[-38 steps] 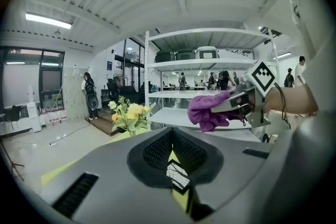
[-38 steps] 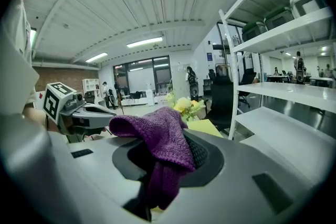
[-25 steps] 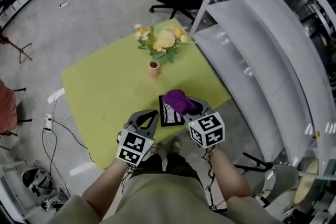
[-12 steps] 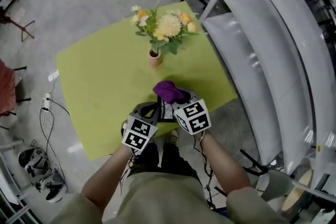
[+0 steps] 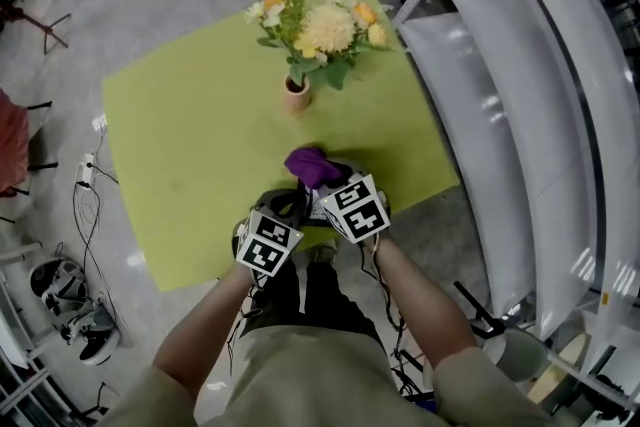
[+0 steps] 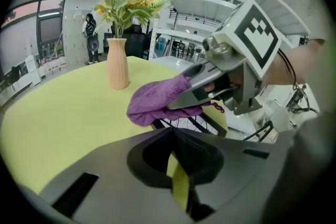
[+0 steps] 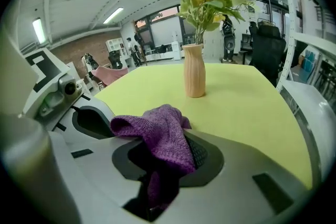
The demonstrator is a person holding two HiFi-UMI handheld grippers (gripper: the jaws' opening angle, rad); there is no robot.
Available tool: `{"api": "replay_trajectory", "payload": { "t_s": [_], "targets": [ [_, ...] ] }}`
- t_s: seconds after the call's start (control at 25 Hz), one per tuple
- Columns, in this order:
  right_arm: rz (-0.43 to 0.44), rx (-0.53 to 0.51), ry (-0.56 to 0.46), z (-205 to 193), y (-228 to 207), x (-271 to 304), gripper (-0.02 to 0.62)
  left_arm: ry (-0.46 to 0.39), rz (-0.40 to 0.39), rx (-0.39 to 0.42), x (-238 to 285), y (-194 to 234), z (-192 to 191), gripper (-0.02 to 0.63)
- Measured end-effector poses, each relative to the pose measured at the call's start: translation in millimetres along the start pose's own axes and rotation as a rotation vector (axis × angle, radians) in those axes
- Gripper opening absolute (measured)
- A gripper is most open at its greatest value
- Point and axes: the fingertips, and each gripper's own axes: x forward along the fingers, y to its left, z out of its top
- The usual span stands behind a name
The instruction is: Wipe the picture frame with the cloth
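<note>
Purple knit cloth (image 7: pixel 163 139) pinched tight in my R gripper (image 7: pixel 160 162), over the black-edged picture frame (image 6: pixel 191 123) at green table (image 5: pixel 200 165) edge; L gripper (image 6: pixel 176 168) near-closed, empty; wiping prob. mostly still to do.

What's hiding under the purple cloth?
A black-edged picture frame with a white patterned picture lies under the purple knitted cloth. Only its near part shows; the cloth covers the rest.
</note>
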Motion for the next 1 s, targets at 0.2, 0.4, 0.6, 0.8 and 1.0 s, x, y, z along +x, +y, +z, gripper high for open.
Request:
{"api": "replay_trajectory", "payload": {
  "t_s": [0.2,0.4,0.6,0.8,1.0],
  "targets": [
    [-0.03,-0.077,0.064,-12,-3,1,0.101,-0.02,0.028,-0.002,3,5,-4,0.008],
    [-0.087,-0.045,0.086,-27,-22,-17,0.101,0.006,0.037,0.025,6,3,-5,0.008],
    [-0.152,0.023,0.085,-37,-40,-40,0.098,-0.009,0.043,0.02,5,5,-5,0.009],
    [-0.135,0.098,0.016,-26,-35,-68,0.097,0.006,0.041,0.014,6,3,-8,0.008],
    [-0.042,0.076,-0.018,-12,4,-70,0.098,0.015,0.005,-0.017,-8,-10,-20,0.008]
  ]
}}
